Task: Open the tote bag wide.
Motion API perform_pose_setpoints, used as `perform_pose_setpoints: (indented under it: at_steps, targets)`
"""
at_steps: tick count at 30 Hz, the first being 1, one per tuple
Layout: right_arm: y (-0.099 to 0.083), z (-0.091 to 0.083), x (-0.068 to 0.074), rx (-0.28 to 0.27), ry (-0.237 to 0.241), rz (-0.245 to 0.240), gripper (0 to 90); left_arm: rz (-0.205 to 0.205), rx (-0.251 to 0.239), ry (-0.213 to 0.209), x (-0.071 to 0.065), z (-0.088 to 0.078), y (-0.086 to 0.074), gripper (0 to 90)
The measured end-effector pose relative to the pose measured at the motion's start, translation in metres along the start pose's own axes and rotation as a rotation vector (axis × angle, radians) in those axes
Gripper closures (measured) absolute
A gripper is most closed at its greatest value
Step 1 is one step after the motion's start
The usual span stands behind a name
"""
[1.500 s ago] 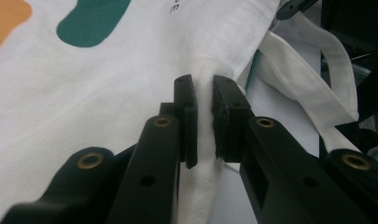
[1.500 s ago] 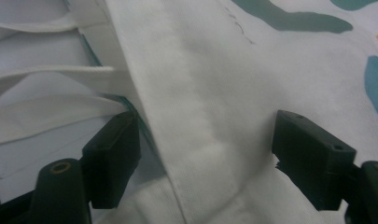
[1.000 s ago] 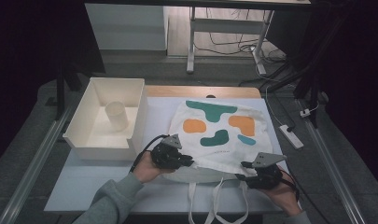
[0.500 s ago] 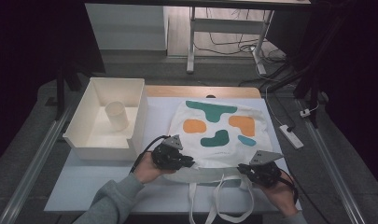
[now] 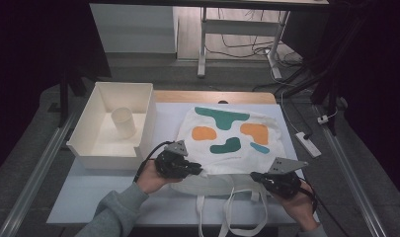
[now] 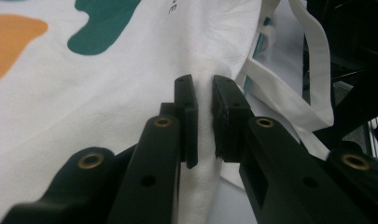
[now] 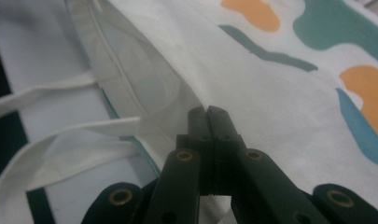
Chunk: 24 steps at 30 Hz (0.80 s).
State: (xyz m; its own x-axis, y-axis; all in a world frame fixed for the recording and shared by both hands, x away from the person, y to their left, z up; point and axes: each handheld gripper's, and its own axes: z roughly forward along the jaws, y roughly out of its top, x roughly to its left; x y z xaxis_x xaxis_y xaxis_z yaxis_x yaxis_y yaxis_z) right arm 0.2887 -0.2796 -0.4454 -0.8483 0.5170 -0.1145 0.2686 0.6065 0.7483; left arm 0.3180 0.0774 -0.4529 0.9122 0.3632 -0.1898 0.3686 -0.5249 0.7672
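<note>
High view shows a white cloth tote bag printed with teal and orange blobs (image 5: 227,143) lying flat on the pale counter (image 5: 89,197), its mouth and long white handles (image 5: 227,207) toward the person, with a white open-topped box (image 5: 113,126) holding a small pale cylindrical cup (image 5: 123,122) just beside it to the left. We read the step in hand as pinching the bag's near edge at two corners, ready to lift or open it. The left tool (image 5: 190,168) sits at the bag's near-left edge; in the left gripper view (image 6: 204,116) its jaws stand nearly together with a raised fold of white cloth pinched between them. The right tool (image 5: 259,177) is at the near-right edge; in the right gripper view (image 7: 208,122) its jaws are pressed together on the cloth at the bag's rim, a scrap of white showing beneath them. To do this well we would keep both pinches at matching points along the rim, catch only the top layer if the mouth is to open, and raise both hands evenly so the cloth does not slip from either grip or drag on the handles. Against the frame a second ago, the right tool's jaws have just been closing, from part-open to clamped on the rim, and the right hand has edged in toward the bag; the left hand and its grip look unchanged, and the bag, box and cup lie as before.
</note>
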Motion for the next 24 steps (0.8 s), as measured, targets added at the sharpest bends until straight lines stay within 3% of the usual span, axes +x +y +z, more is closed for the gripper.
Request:
perform_pose_setpoints:
  at_steps: [5,8,11,16,24]
  targets:
    - [0.014,-0.019,0.005,-0.098,0.053,0.009,89.5,0.022,-0.077,-0.006,-0.007,-0.028,0.009,80.3]
    - [0.025,-0.031,0.010,-0.154,0.059,-0.001,89.5,0.048,-0.113,0.011,-0.011,-0.042,0.016,80.3]
    - [0.035,-0.040,0.009,-0.197,0.052,-0.008,89.5,0.049,-0.145,0.025,-0.011,-0.050,0.022,80.3]
    - [0.044,-0.039,-0.002,-0.231,0.008,0.004,89.5,0.029,-0.159,0.051,-0.003,-0.044,0.028,80.3]
    - [0.048,-0.029,-0.022,-0.267,-0.022,0.041,89.4,0.000,-0.184,0.095,0.009,-0.035,0.033,80.2]
